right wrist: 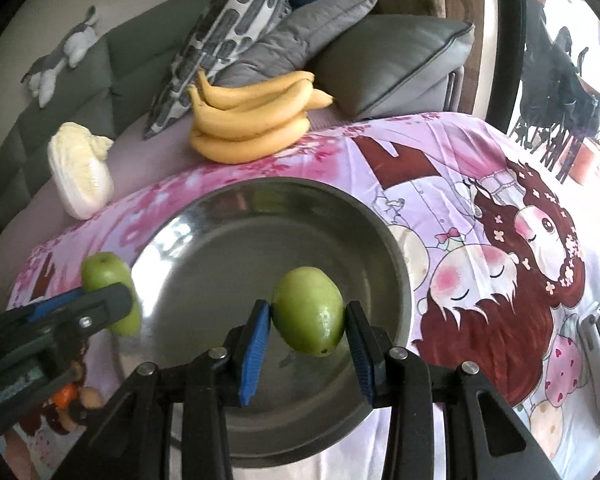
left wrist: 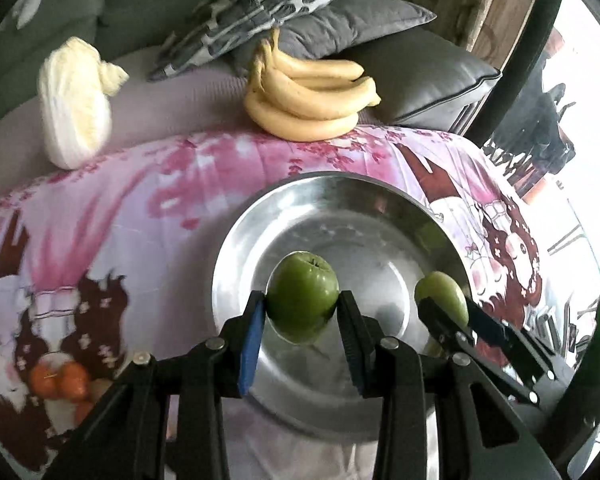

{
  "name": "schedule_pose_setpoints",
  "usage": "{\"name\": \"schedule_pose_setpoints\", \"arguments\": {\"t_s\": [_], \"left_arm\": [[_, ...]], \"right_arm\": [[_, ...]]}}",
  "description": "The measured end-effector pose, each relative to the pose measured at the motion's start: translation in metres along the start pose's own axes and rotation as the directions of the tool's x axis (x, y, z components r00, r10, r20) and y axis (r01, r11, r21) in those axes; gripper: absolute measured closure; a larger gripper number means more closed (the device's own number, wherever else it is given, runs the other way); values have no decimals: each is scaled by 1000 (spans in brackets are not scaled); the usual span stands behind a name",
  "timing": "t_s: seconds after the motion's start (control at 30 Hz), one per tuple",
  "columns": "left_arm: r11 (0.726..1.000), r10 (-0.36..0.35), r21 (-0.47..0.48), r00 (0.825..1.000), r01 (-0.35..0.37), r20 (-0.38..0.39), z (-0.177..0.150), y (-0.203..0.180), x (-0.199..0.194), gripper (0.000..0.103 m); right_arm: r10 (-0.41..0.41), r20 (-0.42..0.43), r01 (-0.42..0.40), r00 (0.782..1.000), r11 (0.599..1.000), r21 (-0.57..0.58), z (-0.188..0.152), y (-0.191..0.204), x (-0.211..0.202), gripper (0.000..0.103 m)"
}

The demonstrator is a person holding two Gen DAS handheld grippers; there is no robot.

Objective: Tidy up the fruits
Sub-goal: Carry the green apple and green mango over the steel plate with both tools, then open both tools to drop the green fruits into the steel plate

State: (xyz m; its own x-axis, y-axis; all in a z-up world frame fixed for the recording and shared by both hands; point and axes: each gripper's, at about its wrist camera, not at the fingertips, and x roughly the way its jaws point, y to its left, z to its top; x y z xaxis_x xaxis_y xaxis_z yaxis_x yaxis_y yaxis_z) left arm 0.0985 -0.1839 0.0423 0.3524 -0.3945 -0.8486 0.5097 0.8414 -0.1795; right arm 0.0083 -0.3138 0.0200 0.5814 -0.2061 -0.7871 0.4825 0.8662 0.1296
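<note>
My left gripper is shut on a green apple, which hangs over the steel bowl. My right gripper is shut on a second green fruit, oval in shape, above the same bowl. In the left wrist view the right gripper shows at the bowl's right rim with its green fruit. The right wrist view shows the left gripper at the bowl's left rim with its apple. A bunch of bananas lies beyond the bowl.
The bowl rests on a pink cartoon-print cover. A pale napa cabbage lies at the back left. Several oranges sit at the near left. Grey cushions and a patterned pillow line the back.
</note>
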Motion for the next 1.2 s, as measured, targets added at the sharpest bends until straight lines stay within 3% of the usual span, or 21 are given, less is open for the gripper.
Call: {"name": "schedule_pose_setpoints", "arguments": {"t_s": [0.3,0.57,1.2], "left_arm": [[999,-4,-38,999,2,-50,9,5,41,65],[999,-7,-50,999,4,-45,14,6,56,66],[996,-24,-88,1000,24,-4,6,12,20,64]], "right_arm": [[-16,-27,17,1000,1000,22,2,-10,19,62],[-13,-29,14,999,999,33,5,-13,27,62],[-17,-31,17,999,1000,12,8,-4,15,57]]}}
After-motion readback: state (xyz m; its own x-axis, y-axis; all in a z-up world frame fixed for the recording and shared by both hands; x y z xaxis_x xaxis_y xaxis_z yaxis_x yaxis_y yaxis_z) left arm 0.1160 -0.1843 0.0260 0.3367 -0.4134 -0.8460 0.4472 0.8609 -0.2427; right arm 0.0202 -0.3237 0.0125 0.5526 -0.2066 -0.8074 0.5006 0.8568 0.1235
